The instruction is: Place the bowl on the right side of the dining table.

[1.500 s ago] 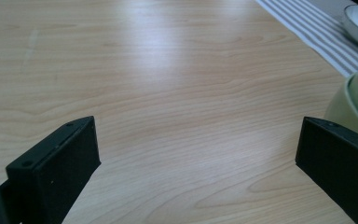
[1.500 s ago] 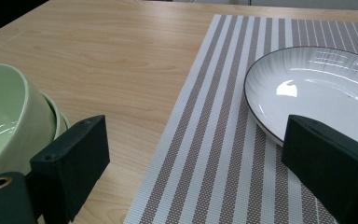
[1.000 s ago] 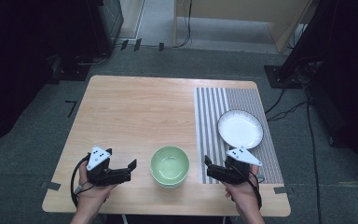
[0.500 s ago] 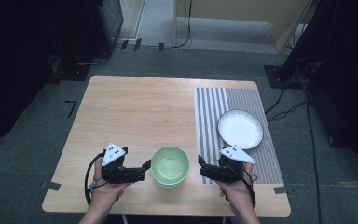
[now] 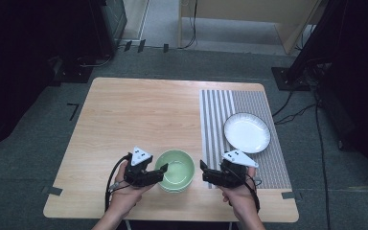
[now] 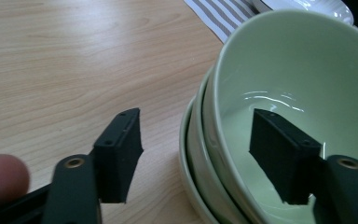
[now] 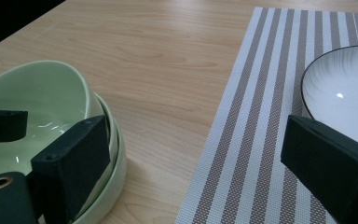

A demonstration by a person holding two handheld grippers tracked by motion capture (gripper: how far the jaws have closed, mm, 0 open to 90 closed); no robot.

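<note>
A stack of pale green bowls [image 5: 175, 168] stands near the table's front edge. My left gripper [image 5: 161, 172] comes at it from the left and straddles the top bowl's left rim [image 6: 214, 93]. One pad [image 6: 121, 144] is outside the wall and the other pad [image 6: 279, 154] is inside the bowl. Its jaws have just been closing, with a gap still showing on both sides of the rim. My right gripper [image 5: 204, 171] stands wide open just right of the bowls [image 7: 42, 93], nothing between its jaws [image 7: 198, 128].
A grey-and-white striped placemat [image 5: 215, 110] covers the table's right side, with a white black-rimmed plate [image 5: 247, 132] on it. In the right gripper view the plate [image 7: 345, 84] lies just behind the right jaw. Bare wood spreads across the left and far parts of the table.
My left gripper has moved right to the bowls and now straddles the top bowl's rim, its jaws narrower than before. The right gripper has barely shifted.
</note>
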